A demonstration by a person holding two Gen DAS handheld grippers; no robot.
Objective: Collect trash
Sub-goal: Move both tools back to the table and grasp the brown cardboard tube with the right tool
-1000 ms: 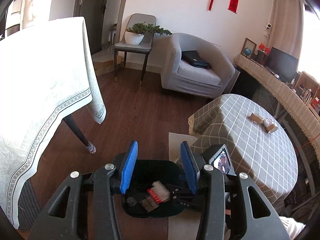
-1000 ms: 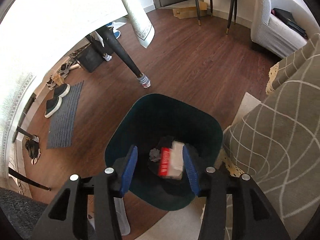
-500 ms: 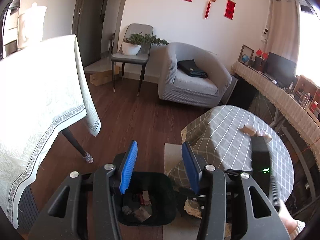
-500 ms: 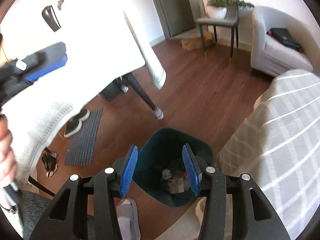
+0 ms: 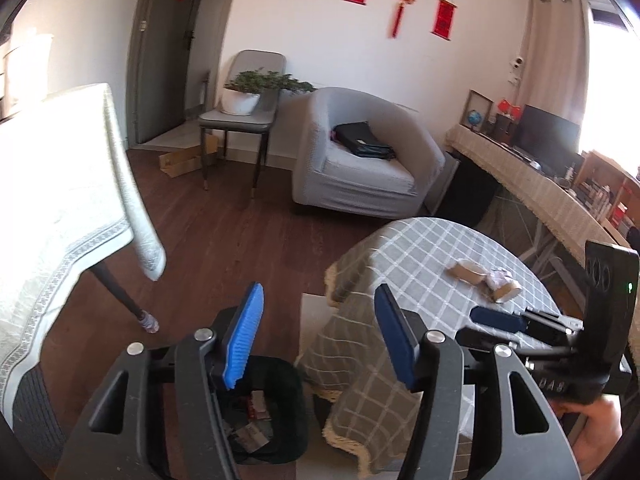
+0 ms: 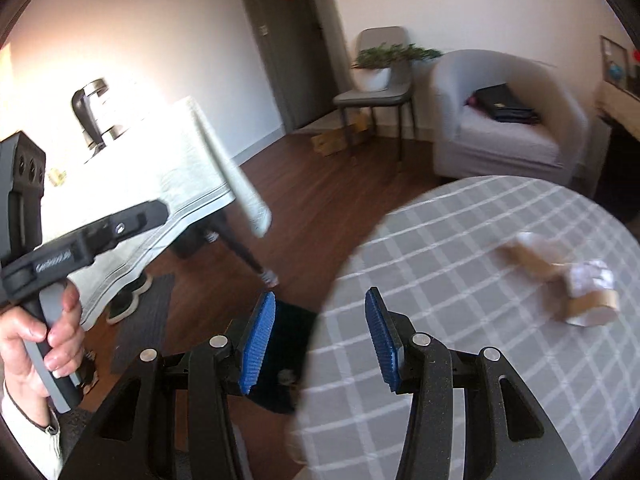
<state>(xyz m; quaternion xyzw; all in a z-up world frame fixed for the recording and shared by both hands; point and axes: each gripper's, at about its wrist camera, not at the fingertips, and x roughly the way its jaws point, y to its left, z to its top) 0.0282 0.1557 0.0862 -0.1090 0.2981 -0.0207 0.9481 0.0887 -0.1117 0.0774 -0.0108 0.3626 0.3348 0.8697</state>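
Observation:
A dark bin [image 5: 276, 412] stands on the floor by the round checked table [image 5: 420, 264], with scraps of trash inside; part of it shows in the right wrist view [image 6: 288, 344]. On the table lie a brown paper cup [image 5: 466, 270], a crumpled white tissue [image 5: 498, 279] and a second cup [image 5: 506, 291]; they show blurred in the right wrist view, the cup [image 6: 592, 310] and tissue [image 6: 590, 278]. My left gripper [image 5: 318, 336] is open and empty above the bin's edge. My right gripper [image 6: 318, 340] is open and empty over the table's near edge.
A large table with a white cloth [image 5: 60, 200] stands at the left. A grey armchair [image 5: 360, 160] and a chair with a potted plant [image 5: 244, 108] stand at the back. A sideboard [image 5: 540, 196] runs along the right. A mat and shoes [image 6: 136, 300] lie on the floor.
Both grippers have risen away from the bin and swung toward the round table. The red and white box that was between the right fingers lies in the bin.

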